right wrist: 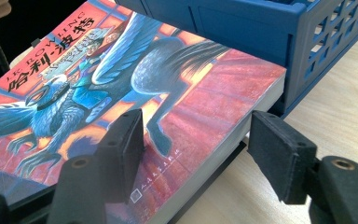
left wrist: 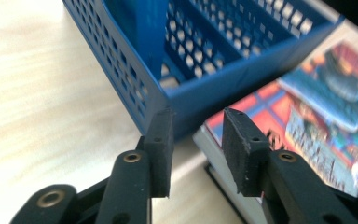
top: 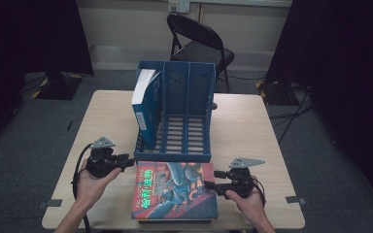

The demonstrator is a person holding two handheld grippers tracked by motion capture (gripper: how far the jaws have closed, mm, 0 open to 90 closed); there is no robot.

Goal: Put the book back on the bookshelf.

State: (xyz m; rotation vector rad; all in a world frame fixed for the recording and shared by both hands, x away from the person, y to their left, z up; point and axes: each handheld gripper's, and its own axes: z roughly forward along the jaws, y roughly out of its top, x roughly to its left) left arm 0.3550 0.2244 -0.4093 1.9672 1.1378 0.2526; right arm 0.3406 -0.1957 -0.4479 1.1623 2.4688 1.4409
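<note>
Jaws of my right gripper stand apart, straddling the illustrated paperback's near edge to seize it without touching yet. My left gripper, open and empty, faces its far corner. Just beyond stands the blue file rack, one blue book upright inside.

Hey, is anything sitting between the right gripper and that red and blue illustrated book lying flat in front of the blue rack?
Nothing visible stands in the way. The right gripper is already at the illustrated book's right edge, one jaw above the cover and the other beside the page edge, not yet clamped. The blue rack stands just behind the book.
</note>
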